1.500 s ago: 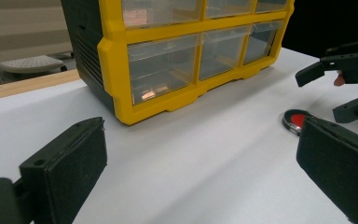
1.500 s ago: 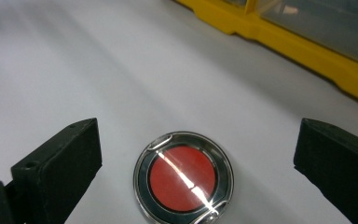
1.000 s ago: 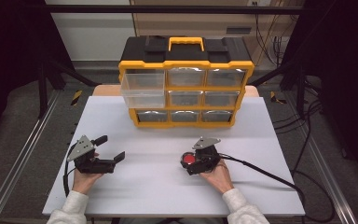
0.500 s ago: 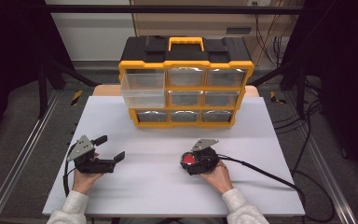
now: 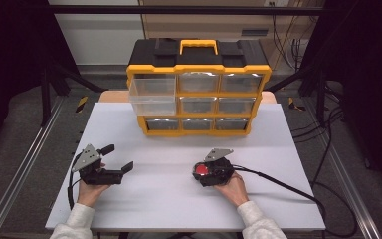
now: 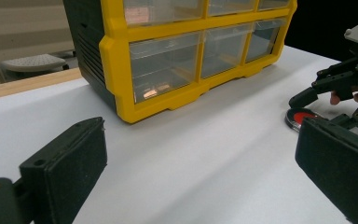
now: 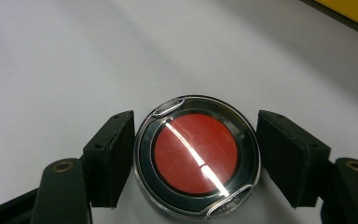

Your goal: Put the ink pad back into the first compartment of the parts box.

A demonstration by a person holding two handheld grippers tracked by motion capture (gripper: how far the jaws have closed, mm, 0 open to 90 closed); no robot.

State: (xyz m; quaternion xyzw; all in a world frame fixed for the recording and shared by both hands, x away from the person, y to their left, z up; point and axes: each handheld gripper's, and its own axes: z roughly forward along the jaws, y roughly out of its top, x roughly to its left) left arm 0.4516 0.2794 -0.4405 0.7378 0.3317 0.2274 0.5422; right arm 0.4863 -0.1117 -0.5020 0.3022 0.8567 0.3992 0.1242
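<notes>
Right gripper [image 7: 193, 158] has dropped from a half-second back to straddle the red disc [image 7: 196, 154] on the near-right table [image 5: 169, 209]: jaws apart, left pad touching the rim, right pad just clear. A grasp looks imminent. Left gripper [image 5: 110, 160] rests wide and empty, near left. Organizer [image 5: 199, 89] stands far, top-left drawer [image 5: 152, 94] pulled out. No legible writing.

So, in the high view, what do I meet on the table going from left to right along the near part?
Left gripper → red disc → right gripper, closing around the disc → its cable, trailing off to the right.
</notes>
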